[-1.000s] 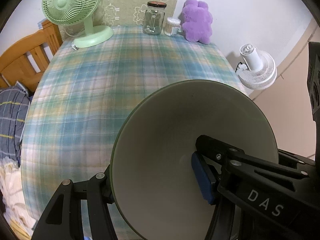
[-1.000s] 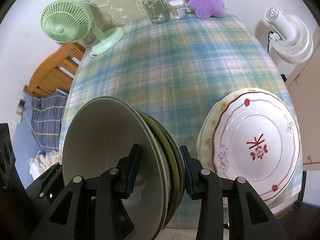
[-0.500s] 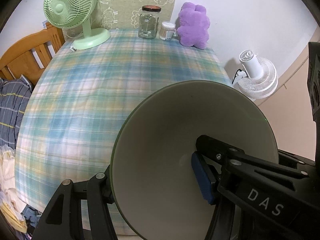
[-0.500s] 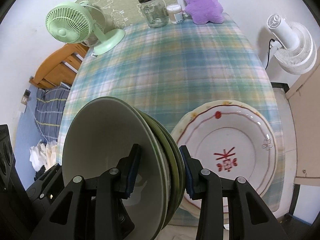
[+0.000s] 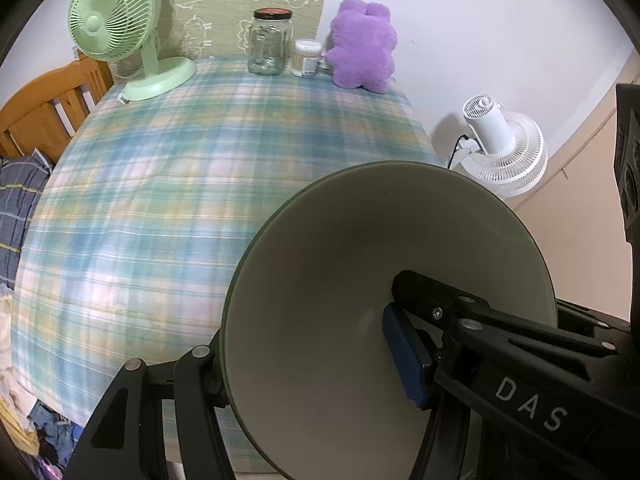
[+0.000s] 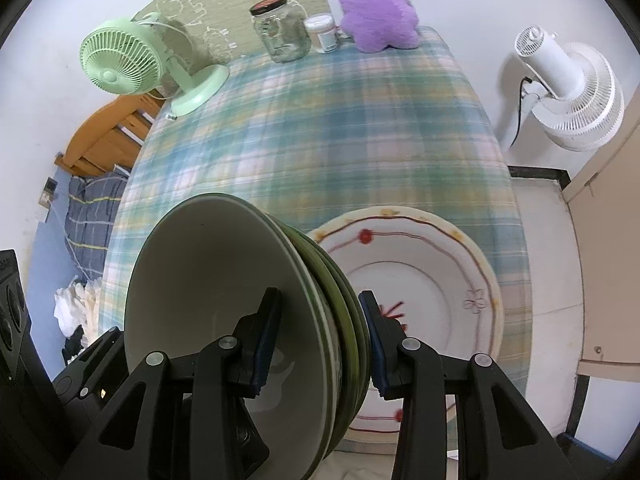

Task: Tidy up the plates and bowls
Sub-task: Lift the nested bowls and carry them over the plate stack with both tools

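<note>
A nested stack of green bowls hangs tilted on edge above the near end of the table. My right gripper is shut on it, one pad inside the innermost bowl and one on the outermost. My left gripper is shut on the same bowls, with a blue pad inside and the other finger behind the outer wall. White plates with a red pattern lie stacked on the checked tablecloth, just behind and right of the bowls. The bowls hide the plates' left part.
At the table's far end stand a green fan, a glass jar, a small white tub and a purple plush toy. A white fan stands on the floor to the right, a wooden bed frame to the left.
Both grippers have carried the bowl stack back toward the table's near edge. In the right wrist view the patterned plates have shifted from the right side to just behind the bowls.
</note>
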Demonstrator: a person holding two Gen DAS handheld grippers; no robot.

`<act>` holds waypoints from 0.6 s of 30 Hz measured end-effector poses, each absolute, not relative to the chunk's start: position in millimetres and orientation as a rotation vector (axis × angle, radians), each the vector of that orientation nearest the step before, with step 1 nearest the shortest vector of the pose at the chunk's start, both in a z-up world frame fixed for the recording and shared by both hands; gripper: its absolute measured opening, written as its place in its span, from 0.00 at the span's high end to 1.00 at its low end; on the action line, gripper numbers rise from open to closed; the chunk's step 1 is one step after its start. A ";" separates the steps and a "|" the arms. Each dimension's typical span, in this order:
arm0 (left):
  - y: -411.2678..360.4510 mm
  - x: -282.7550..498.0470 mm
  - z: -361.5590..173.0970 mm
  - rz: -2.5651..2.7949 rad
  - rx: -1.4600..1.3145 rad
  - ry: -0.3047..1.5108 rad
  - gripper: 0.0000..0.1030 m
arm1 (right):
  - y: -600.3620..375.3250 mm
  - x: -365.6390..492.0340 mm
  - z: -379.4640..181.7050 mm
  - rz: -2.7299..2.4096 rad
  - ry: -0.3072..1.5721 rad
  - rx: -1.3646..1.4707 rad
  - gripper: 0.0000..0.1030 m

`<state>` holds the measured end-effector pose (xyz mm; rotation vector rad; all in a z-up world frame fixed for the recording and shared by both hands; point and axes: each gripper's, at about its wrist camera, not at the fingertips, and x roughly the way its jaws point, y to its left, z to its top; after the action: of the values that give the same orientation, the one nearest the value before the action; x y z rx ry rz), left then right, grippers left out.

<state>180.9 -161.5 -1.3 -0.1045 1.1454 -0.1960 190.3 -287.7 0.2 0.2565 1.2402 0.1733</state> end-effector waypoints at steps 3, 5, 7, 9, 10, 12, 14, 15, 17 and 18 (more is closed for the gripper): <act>-173.1 180.9 -2.8 -0.199 -0.105 1.147 0.39 | -298.4 190.1 -1.3 0.169 1.242 0.257 0.59; -179.0 181.5 -4.5 -0.202 -0.104 1.151 0.39 | -305.0 189.4 -2.1 0.166 1.243 0.259 0.59; -185.1 182.6 -6.7 -0.205 -0.102 1.156 0.39 | -310.4 189.3 -3.1 0.162 1.245 0.262 0.59; -189.9 183.4 -8.6 -0.210 -0.101 1.161 0.39 | -316.8 189.3 -5.3 0.158 1.250 0.265 0.59; -192.2 183.3 -9.2 -0.212 -0.100 1.163 0.39 | -319.0 189.5 -6.0 0.157 1.252 0.266 0.59; -197.4 184.0 -11.5 -0.221 -0.100 1.168 0.39 | -324.7 189.2 -7.8 0.149 1.256 0.269 0.59; -201.5 184.9 -13.8 -0.228 -0.101 1.173 0.39 | -329.7 189.1 -9.6 0.141 1.259 0.270 0.59; -203.6 185.0 -15.0 -0.231 -0.101 1.175 0.39 | -332.4 189.1 -10.7 0.136 1.262 0.269 0.59; -207.6 185.9 -17.7 -0.238 -0.104 1.181 0.39 | -336.1 188.8 -12.8 0.129 1.266 0.270 0.59; -209.5 186.4 -19.5 -0.242 -0.106 1.185 0.39 | -338.4 188.9 -13.9 0.125 1.269 0.270 0.59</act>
<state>186.4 -209.5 -19.5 -0.1055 1.1851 -0.2416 188.8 -338.4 -13.9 0.2698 1.2687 0.1245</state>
